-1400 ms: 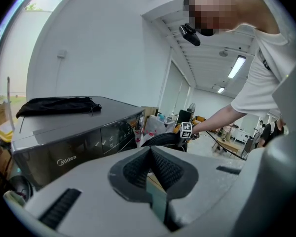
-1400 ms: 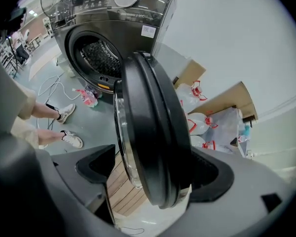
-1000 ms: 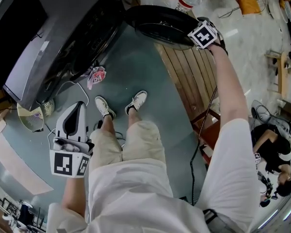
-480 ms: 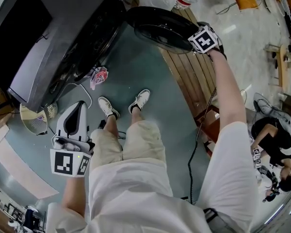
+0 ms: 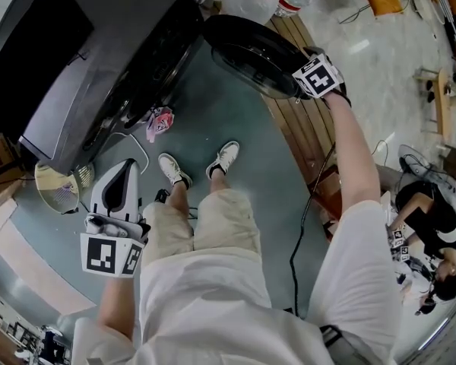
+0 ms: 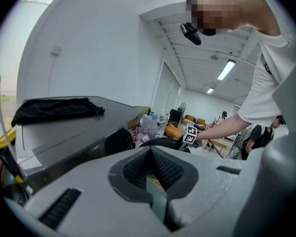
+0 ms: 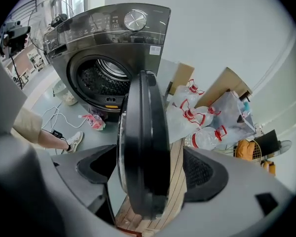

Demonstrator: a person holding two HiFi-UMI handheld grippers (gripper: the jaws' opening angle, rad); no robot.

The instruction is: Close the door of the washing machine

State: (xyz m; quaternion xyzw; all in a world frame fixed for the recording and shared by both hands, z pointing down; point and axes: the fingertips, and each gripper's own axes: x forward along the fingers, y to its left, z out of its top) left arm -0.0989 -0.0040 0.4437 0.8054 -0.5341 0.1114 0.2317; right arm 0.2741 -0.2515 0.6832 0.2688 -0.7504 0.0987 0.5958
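The dark grey washing machine [image 5: 99, 59] stands at the upper left with its drum opening [image 7: 101, 80] uncovered. Its round black door [image 5: 247, 48] hangs swung out. My right gripper [image 5: 304, 68] is at the door's outer edge. In the right gripper view the door [image 7: 143, 152] runs edge-on between the two jaws, which stand open on either side of the rim, with a gap at the right pad. My left gripper [image 5: 120, 175] hangs low beside my left leg, away from the machine, its pads [image 6: 150, 169] shut together on nothing.
A pink packet [image 5: 159, 120] and a white cable lie on the floor before the machine. A wooden pallet [image 5: 304, 139] lies under the door. Bagged water bottles [image 7: 202, 127] stand behind it. A person [image 5: 429, 226] sits at the right. A black cloth [image 6: 54, 107] lies on the machine's top.
In the head view my right gripper and the door's edge have shifted a little downward, toward me. My left gripper has stayed where it was.
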